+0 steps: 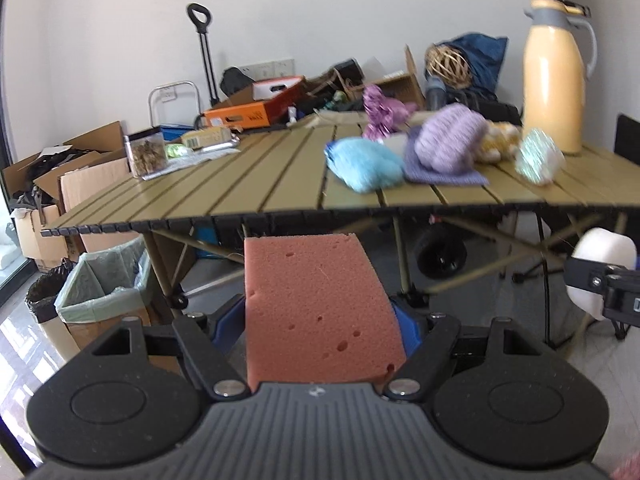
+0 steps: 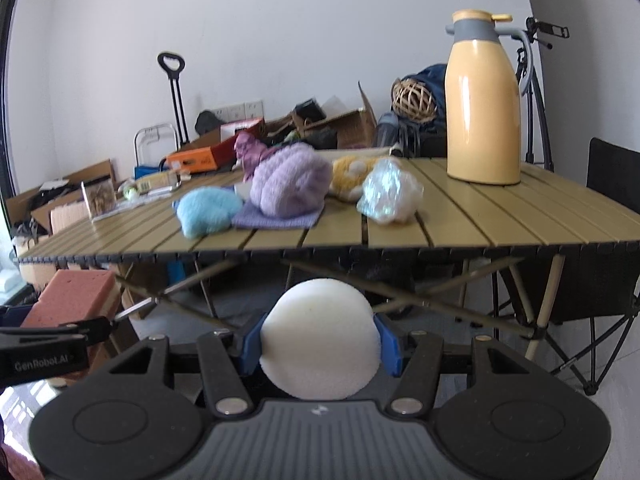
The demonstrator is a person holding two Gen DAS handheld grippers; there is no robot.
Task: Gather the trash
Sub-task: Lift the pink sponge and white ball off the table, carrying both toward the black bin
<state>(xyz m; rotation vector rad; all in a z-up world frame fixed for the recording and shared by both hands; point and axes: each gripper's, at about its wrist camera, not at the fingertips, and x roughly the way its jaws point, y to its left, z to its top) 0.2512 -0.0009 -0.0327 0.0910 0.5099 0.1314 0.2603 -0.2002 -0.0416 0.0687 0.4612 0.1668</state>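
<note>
My left gripper (image 1: 320,320) is shut on a pink rectangular sponge (image 1: 316,304), held below the table's front edge; the sponge hides most of both blue fingers. The same pink sponge (image 2: 76,296) shows at the left of the right wrist view. My right gripper (image 2: 320,344) is shut on a round white foam piece (image 2: 320,336), its blue pads pressing both sides. That white foam piece (image 1: 600,256) also appears at the right edge of the left wrist view. A box lined with a pale green bag (image 1: 108,292) stands on the floor at lower left, beside a black-lined bin (image 1: 44,300).
On the slatted olive table (image 2: 500,220) lie a blue fluffy cloth (image 2: 208,210), a purple knitted bundle (image 2: 290,188), a crinkled shiny wrapper (image 2: 388,192), a yellow-white item and a tall yellow jug (image 2: 484,100). Cardboard boxes and clutter stand behind. A black folding chair (image 2: 612,240) stands at right.
</note>
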